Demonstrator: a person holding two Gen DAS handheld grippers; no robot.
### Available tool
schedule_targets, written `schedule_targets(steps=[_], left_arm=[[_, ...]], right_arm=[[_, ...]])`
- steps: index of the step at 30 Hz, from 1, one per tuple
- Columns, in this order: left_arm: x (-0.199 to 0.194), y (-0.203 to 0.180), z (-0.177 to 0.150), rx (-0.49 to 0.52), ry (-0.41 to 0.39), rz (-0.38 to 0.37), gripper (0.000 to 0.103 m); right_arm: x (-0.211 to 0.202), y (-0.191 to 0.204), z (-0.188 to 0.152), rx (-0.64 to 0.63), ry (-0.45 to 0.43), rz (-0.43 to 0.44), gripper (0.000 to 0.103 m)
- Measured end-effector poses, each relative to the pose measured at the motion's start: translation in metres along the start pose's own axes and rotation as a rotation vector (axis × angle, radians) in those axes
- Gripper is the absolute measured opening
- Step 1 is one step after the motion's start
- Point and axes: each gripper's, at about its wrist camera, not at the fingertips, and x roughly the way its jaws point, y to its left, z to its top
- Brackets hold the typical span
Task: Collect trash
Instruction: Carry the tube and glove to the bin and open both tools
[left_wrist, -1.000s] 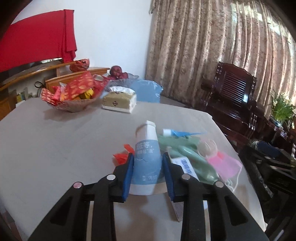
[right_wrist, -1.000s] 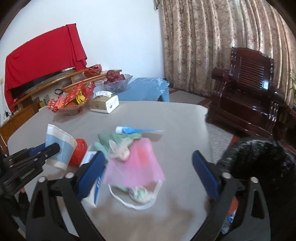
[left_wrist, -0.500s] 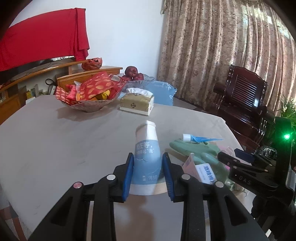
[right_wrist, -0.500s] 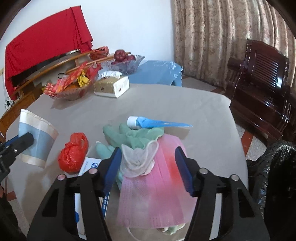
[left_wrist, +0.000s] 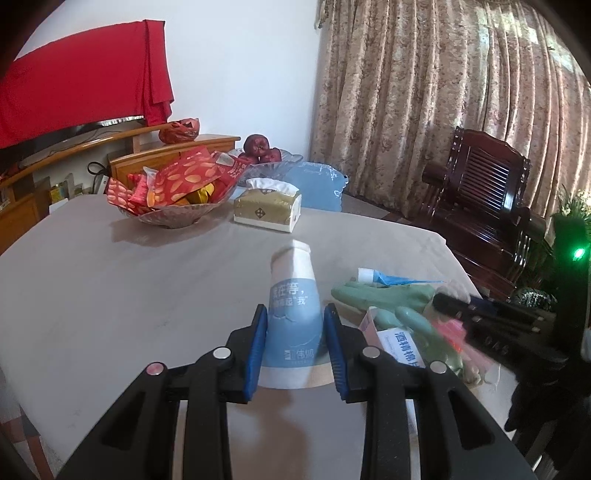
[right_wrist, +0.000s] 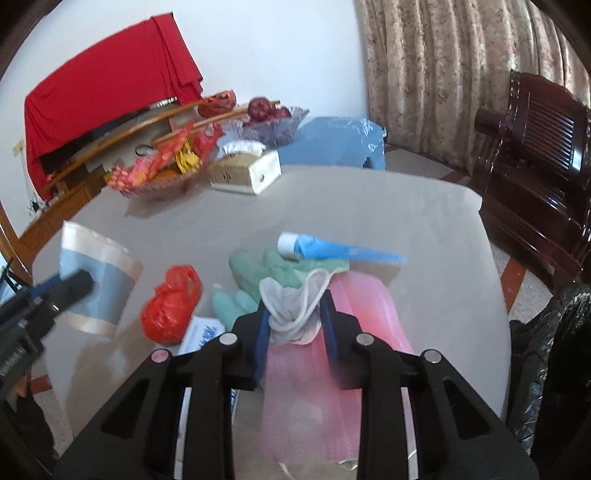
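Partly blurred, right gripper (right_wrist: 295, 325) has just closed on white mask (right_wrist: 293, 302); left gripper (left_wrist: 295, 343) clamps paper cup (left_wrist: 293, 325).

Left wrist view: looks forward and downward along the left tool (left_wrist: 295, 345), close over the worktop (left_wrist: 110, 295), toward the curtain (left_wrist: 443, 110). Right wrist view: same heading along the right tool (right_wrist: 295, 325), from further right. Both share the trash pile, the tissue box (left_wrist: 267, 210) (right_wrist: 245, 171) and the snack bowl (left_wrist: 173, 218) (right_wrist: 159, 184); each shows the other tool

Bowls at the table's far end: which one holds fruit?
The clear glass bowl behind the tissue box, holding red fruit; the nearer bowl holds red snack packets.
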Motion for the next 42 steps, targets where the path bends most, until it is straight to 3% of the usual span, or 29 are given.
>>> schedule_targets(steps=[20,34,42], left_arm=[[-0.024,-0.04,0.033,0.038,-0.046,-0.058,0.031],[-0.028,-0.094,0.038,0.104,-0.042,-0.147,0.031],[-0.027,-0.151,0.037,0.154,-0.036,-0.252,0.031]], right_arm=[[-0.092,-0.011,0.042,-0.032,-0.162,0.036,0.018],[-0.145,-0.055,0.035,-0.011,-0.21,-0.06,0.017],[-0.179,-0.103,0.019,0.031,-0.228,-0.158,0.017]])
